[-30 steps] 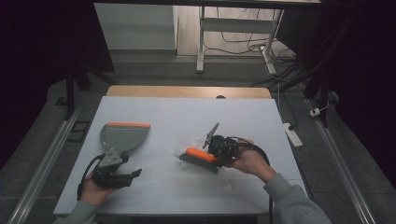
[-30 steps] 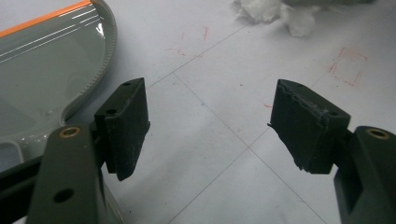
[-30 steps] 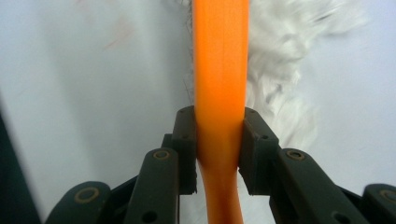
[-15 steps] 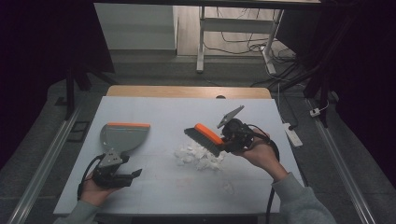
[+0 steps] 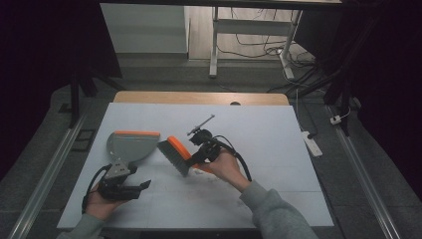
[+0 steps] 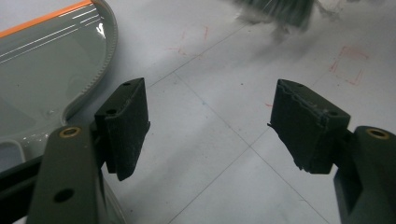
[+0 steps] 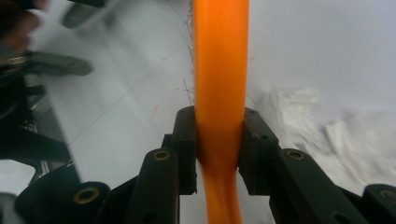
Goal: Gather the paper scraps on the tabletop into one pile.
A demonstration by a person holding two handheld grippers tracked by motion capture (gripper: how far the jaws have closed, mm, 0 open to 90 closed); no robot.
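Brush [image 5: 175, 154] at picture middle, orange handle squeezed tight in right gripper [image 7: 219, 133], nearly touching the dustpan [image 5: 132, 145] at left. White scraps [image 7: 327, 126] not yet in the pan. Left gripper [image 6: 210, 126] spread wide, holding nothing, beside the pan.

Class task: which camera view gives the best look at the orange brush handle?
The right gripper view: the brush handle runs up between the right gripper jaws, clamped. The high view shows the whole brush small. The left gripper view catches blurred bristles at the top.

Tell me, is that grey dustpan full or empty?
Empty, as far as shown: the left gripper view shows the dustpan with a bare, shiny inside, and the white scraps lie on the table beside the brush.
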